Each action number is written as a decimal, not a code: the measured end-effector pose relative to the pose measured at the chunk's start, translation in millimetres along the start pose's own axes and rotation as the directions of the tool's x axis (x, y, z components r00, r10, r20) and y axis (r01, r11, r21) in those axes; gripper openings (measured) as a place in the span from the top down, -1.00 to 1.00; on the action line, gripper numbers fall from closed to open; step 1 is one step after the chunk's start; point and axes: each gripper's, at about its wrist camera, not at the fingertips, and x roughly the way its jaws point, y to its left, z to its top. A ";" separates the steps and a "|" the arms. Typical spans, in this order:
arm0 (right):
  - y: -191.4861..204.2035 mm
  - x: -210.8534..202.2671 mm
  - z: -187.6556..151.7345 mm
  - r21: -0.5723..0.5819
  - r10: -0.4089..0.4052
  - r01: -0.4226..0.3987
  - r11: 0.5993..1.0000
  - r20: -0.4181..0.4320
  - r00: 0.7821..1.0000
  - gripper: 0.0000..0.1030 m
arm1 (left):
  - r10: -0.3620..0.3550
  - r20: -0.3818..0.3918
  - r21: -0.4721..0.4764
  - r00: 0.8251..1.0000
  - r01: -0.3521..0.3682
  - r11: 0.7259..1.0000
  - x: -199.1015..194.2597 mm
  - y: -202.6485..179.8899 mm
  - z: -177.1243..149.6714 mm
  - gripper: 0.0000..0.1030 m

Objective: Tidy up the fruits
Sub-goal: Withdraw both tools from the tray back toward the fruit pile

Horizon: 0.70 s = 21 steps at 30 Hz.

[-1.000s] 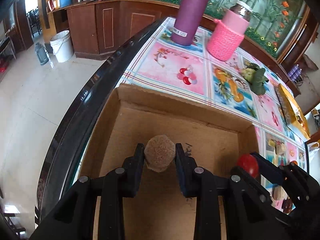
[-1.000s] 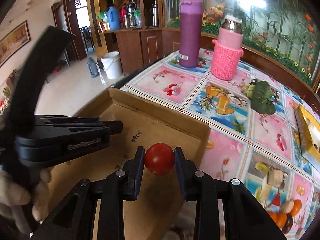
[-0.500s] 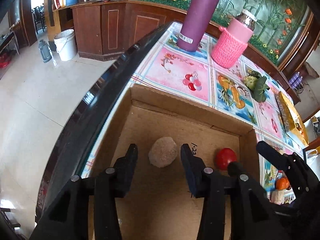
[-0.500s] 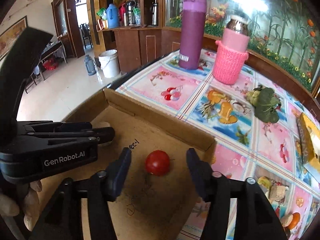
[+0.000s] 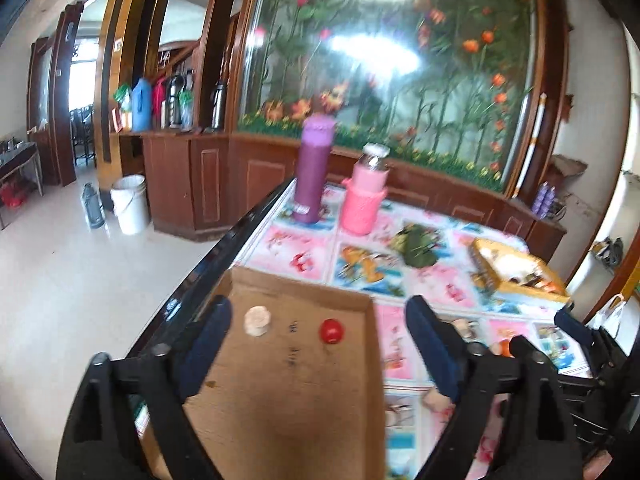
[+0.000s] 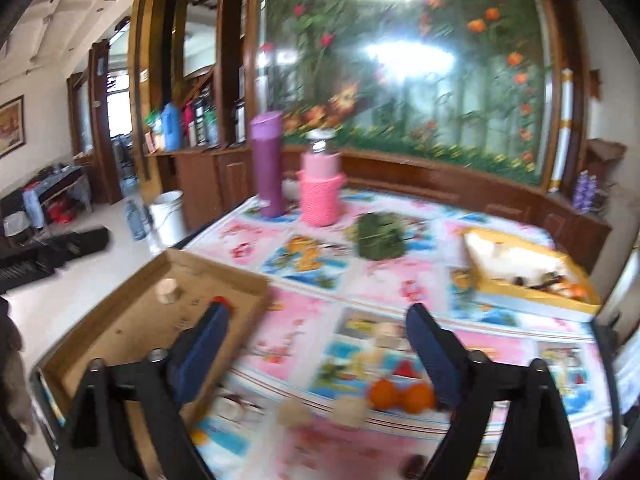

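Observation:
A shallow cardboard box (image 5: pixel 280 400) lies at the table's left edge. On its floor rest a tan round fruit (image 5: pixel 256 320) and a red fruit (image 5: pixel 331 331), apart from each other. My left gripper (image 5: pixel 316 308) hovers above and behind them, its jaws opening wide with nothing between them. My right gripper (image 6: pixel 318 312) hangs over the tablecloth right of the box (image 6: pixel 120 320), its jaws also opening and empty. Its left finger half hides the red fruit (image 6: pixel 219 301). Two oranges (image 6: pixel 400 396) and pale fruits (image 6: pixel 350 408) lie loose on the cloth below it.
A purple flask (image 5: pixel 314 172) and a pink knit-covered jar (image 5: pixel 366 200) stand at the table's far side. A leafy green vegetable (image 5: pixel 418 246) and a yellow tray (image 5: pixel 516 276) lie to the right. The table's dark rim (image 5: pixel 224 256) drops to the floor, where a white bucket (image 5: pixel 130 204) stands.
Both grippers let go of their fruits, opened wide and drew back and upward from the box. The tan fruit and the red fruit now lie on the box floor.

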 end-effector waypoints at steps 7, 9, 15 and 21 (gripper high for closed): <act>-103.3 -46.2 -39.3 0.164 -0.096 0.117 0.980 -0.129 0.987 -0.85 | -0.115 -0.108 -0.041 0.987 0.111 0.993 1.6 -36.8 -25.7 -0.91; -126.7 -55.2 -53.1 0.209 -0.113 0.145 0.967 -0.156 0.981 -0.85 | -0.134 -0.166 -0.049 0.977 0.128 0.991 12.1 -45.8 -40.5 -0.91; -162.2 -63.7 -92.6 0.237 -0.128 0.182 0.954 -0.228 0.965 -0.84 | -0.169 -0.272 -0.015 0.947 0.171 0.985 37.2 -76.4 -74.0 -0.91; -142.0 -41.3 -110.4 0.218 -0.025 0.086 0.972 -0.267 0.963 -0.73 | -0.144 -0.310 0.028 0.940 0.161 0.987 57.1 -85.3 -87.8 -0.91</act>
